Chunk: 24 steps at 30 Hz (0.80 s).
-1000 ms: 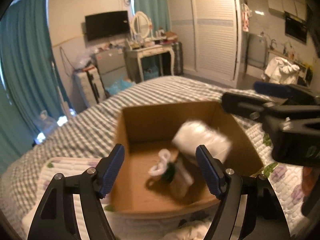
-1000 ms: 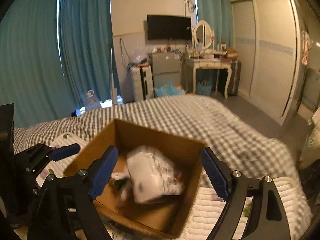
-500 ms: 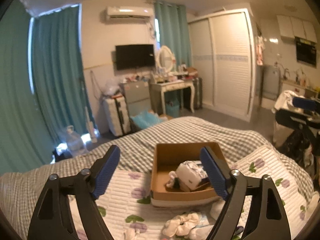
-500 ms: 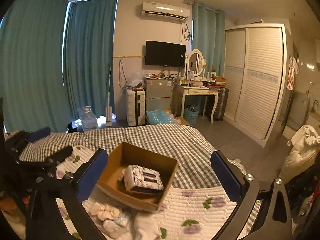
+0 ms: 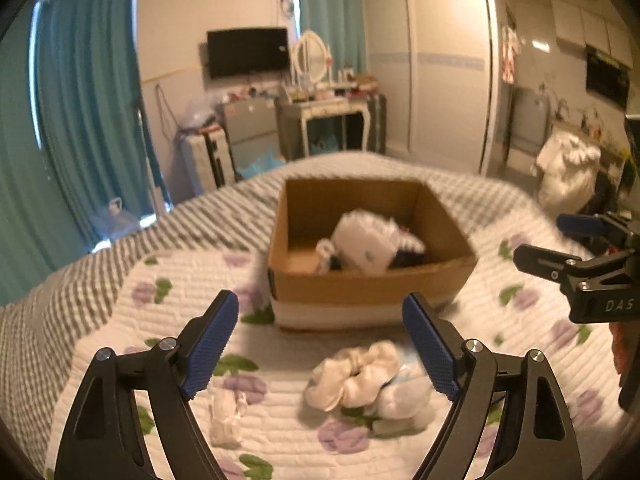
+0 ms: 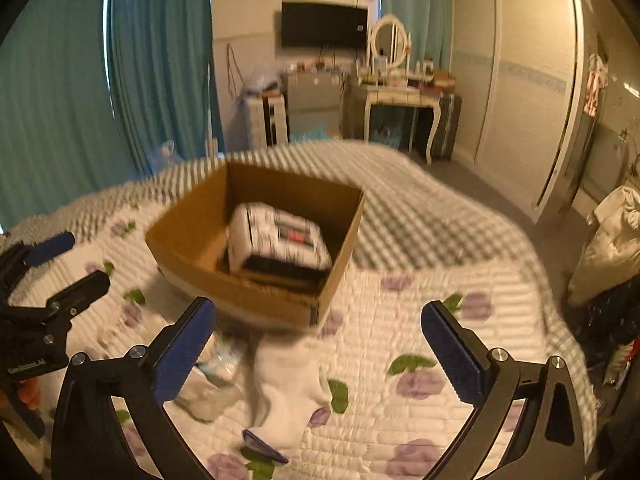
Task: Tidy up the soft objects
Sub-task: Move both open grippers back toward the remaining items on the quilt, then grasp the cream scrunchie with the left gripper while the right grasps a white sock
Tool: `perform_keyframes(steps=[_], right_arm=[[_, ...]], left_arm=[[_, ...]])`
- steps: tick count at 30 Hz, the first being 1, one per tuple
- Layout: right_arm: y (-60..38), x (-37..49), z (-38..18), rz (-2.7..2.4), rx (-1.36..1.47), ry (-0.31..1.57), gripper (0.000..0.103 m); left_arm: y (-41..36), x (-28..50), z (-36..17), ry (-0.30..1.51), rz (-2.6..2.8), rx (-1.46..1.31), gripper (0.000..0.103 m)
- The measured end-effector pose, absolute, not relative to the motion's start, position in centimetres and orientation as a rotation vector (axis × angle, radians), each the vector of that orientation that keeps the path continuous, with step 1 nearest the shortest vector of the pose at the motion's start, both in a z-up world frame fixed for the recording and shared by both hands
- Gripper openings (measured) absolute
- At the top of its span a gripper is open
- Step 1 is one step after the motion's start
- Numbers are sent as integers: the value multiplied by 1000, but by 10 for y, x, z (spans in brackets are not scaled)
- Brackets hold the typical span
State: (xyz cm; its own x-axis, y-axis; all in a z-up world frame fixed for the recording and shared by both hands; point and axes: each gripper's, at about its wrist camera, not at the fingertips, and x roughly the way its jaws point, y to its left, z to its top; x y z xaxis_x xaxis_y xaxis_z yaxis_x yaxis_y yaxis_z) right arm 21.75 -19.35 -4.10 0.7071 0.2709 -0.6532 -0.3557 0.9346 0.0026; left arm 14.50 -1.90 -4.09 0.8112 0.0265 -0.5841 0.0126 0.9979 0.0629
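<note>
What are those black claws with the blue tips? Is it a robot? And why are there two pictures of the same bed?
No robot here. A person holds a claw tool in each hand, and each tool carries a small camera looking along its fingers. One picture comes from the left gripper, the other from the right gripper. Both are open and hold nothing.

They are over a bed with a flowery quilt. On it sits a cardboard box with a white packet already inside. In front of the box lie soft things still to tidy: a cream scrunchie, a small white bundle and a white sock. The picture is blurry, so smaller bits are hard to name.
</note>
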Motion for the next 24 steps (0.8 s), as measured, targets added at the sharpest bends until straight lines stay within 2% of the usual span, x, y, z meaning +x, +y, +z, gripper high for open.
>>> perform_keyframes(steps=[7, 9, 13, 20, 22, 23, 24], right_arm=[[-186, 237, -128, 365, -102, 887, 101], [-184, 240, -146, 373, -121, 947, 93], [-177, 239, -151, 395, -145, 968, 86], [-169, 238, -155, 426, -160, 1000, 49], [-167, 236, -154, 436, -157, 1000, 44], [-167, 235, -153, 437, -156, 997, 42], [-167, 234, -153, 437, -156, 993, 39]], left_arm=[[-17, 156, -109, 759, -27, 109, 84], [-17, 157, -122, 791, -50, 106, 84], [-21, 157, -139, 837, -89, 114, 84], [-24, 165, -158, 882, -81, 133, 83], [-20, 166, -160, 887, -95, 108, 82], [-18, 166, -161, 894, -112, 88, 79], [-16, 167, -161, 899, -126, 75, 67]])
